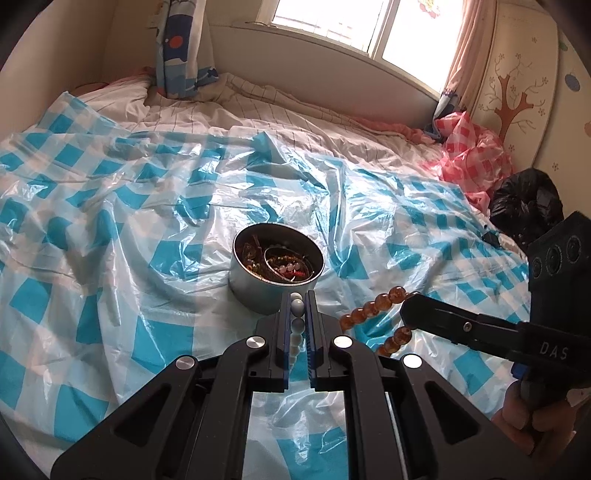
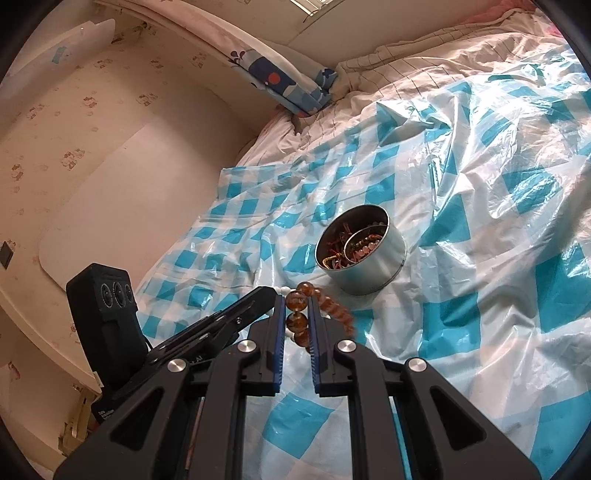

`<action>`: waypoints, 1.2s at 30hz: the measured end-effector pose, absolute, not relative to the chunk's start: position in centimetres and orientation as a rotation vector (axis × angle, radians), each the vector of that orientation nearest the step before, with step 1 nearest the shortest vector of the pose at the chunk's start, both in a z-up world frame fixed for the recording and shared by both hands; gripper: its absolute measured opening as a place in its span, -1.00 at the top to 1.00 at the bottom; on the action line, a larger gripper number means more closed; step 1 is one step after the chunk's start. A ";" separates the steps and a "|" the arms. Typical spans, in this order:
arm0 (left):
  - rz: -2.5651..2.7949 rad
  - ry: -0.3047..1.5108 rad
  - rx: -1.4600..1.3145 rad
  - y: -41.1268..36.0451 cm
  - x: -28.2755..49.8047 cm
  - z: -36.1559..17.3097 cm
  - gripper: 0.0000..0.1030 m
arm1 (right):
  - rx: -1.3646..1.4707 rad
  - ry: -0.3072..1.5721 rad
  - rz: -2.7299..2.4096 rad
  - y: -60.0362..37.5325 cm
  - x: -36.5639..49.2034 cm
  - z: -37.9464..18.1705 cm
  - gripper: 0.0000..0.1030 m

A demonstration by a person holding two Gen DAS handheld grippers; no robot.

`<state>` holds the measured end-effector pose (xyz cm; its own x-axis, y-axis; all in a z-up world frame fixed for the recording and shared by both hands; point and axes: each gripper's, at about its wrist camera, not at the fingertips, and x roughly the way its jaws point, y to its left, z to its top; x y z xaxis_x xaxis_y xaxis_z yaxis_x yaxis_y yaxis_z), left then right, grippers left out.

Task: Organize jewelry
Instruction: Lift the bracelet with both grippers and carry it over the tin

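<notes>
Nearest to us, the left tongs [image 1: 297,308] are pinched nearly closed on a white bead bracelet [image 1: 296,325], its beads stacked between the blue pads and the rest of the loop hanging below. Our right tongs [image 2: 298,301] are likewise clamped almost shut on an amber bead bracelet [image 2: 297,319], whose free end droops in an arc toward four o'clock in the right wrist view; from the left wrist view the same amber strand [image 1: 373,310] curves out at three o'clock, so the two tongs sit close beside each other. The relation that matters, as we judge it: the round metal tin [image 1: 277,264] stands just beyond both tips, at twelve o'clock from the left tongs and at about one o'clock from the right ones [image 2: 360,251]. Its mouth faces up and it is already part-filled with tangled jewelry, so each bracelet would need carrying forward over the near rim. The left tongs look slightly nearer and more squarely lined up. The tin rests on a crinkled blue-and-white checked plastic sheet [image 1: 110,229] spread over the bed [image 1: 295,107]. Farther off lie a red checked bag [image 1: 469,147] and a black bag [image 1: 528,203] at two o'clock, then a blue patterned pillow [image 1: 181,48] and the window [image 1: 369,26] at twelve.
</notes>
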<state>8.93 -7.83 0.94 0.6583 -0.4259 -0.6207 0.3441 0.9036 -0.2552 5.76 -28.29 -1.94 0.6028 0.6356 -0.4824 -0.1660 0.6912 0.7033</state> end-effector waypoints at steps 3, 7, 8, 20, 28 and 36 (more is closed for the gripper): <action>-0.454 0.719 -0.157 -7.3 9.2 1.4 0.87 | 0.655 0.781 0.508 -28.3 5.9 -1.6 0.76; -0.471 0.708 -0.208 -6.5 9.9 2.0 0.87 | 0.661 0.760 0.506 -28.7 6.6 -1.4 0.76; -0.475 0.704 -0.225 -6.2 10.2 2.2 0.87 | 0.663 0.759 0.505 -28.7 6.8 -1.4 0.76; -0.523 0.698 -0.290 -6.5 12.8 2.8 0.87 | 0.649 0.732 0.531 -28.1 9.5 -0.6 0.76; -0.558 0.701 -0.331 -7.5 15.4 2.9 0.87 | 0.647 0.700 0.531 -27.9 12.3 0.0 0.76; -0.567 0.721 -0.370 -8.3 17.7 2.1 0.87 | 0.633 0.707 0.506 -28.2 14.4 -0.6 0.76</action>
